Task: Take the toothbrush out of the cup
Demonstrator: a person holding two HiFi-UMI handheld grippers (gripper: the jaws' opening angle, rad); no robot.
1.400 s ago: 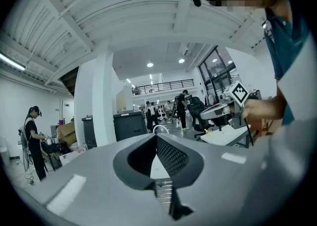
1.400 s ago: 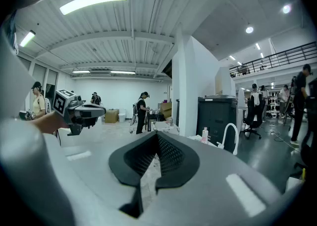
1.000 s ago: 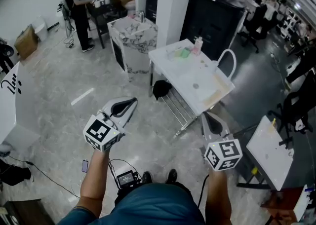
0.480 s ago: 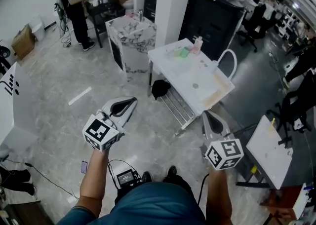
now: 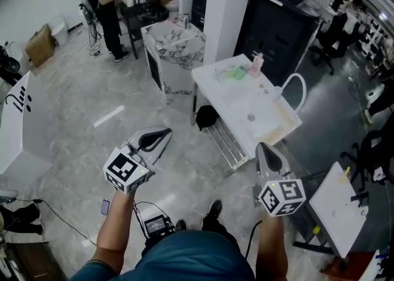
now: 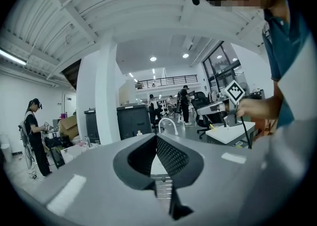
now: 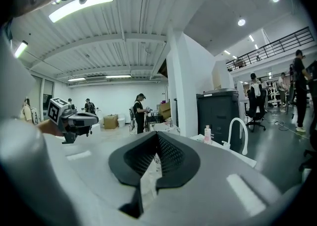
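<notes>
A white sink table (image 5: 265, 116) stands a few steps ahead, with a curved white faucet (image 5: 295, 86) on its right side. At its far end sit a small green object (image 5: 236, 73) and a pink bottle (image 5: 257, 63). No cup or toothbrush can be made out at this distance. My left gripper (image 5: 165, 132) is held out over the floor, well short of the table, its jaws shut with nothing between them (image 6: 156, 138). My right gripper (image 5: 263, 147) is also shut and empty (image 7: 157, 136), just in front of the table's near corner. The faucet (image 7: 238, 133) and bottle (image 7: 207, 134) show in the right gripper view.
A white pillar (image 5: 226, 8) and a dark cabinet (image 5: 280, 24) stand behind the table, and a marble-topped stand (image 5: 175, 45) is to its left. A person (image 5: 106, 8) works at the back left. A metal rack (image 5: 226, 144) lies under the table. Another white table (image 5: 341, 203) is at the right.
Both grippers have moved forward toward the sink table, which now looks nearer. The jaws stayed shut and empty.
</notes>
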